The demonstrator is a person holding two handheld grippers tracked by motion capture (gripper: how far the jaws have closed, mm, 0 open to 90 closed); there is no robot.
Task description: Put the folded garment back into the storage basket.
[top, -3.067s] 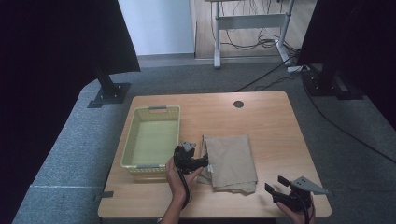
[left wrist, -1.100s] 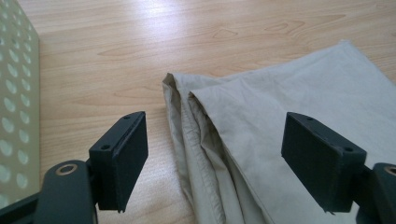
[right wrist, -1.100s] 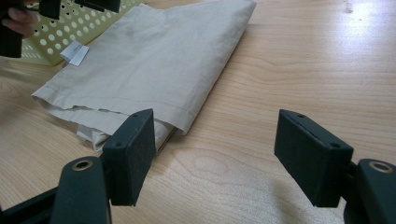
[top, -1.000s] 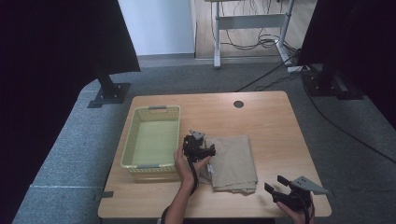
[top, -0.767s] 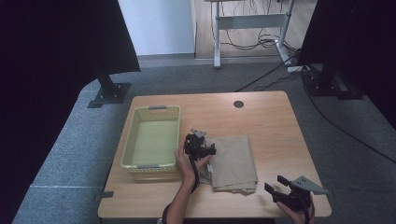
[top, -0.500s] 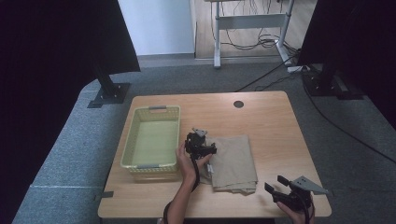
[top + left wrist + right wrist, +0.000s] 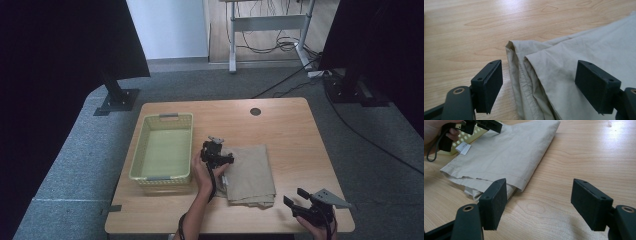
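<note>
High view: the left tool [image 7: 216, 152] sits at the near-left corner region of the folded beige cloth [image 7: 250, 172], held by a hand [image 7: 204, 175] that comes up from the near edge of the wooden surface [image 7: 290, 130]. The cloth extends to the right of this tool and toward the person. A yellow basket [image 7: 162, 150] stands just to the left of the left tool, apart from the cloth. The right tool [image 7: 307, 207] rests near the surface's near-right corner, to the right of the cloth and clear of it, its jaws spread.

Left gripper view: the left tool [image 7: 544, 82] has its jaws wide apart, gripping nothing. The cloth's corner [image 7: 541, 75] lies between the jaws, with stacked folded edges running down toward the camera. The left jaw stands over bare wood; the right jaw stands over the fabric. Contact with the cloth cannot be determined.

Right gripper view: the right tool [image 7: 541, 202] has its jaws spread, with only bare wood between them. The cloth [image 7: 509, 152] lies ahead and to the left, its near corner just beyond the left jaw. The other tool [image 7: 485, 125] is at the cloth's far end, with the basket [image 7: 456, 145] behind it.
</note>
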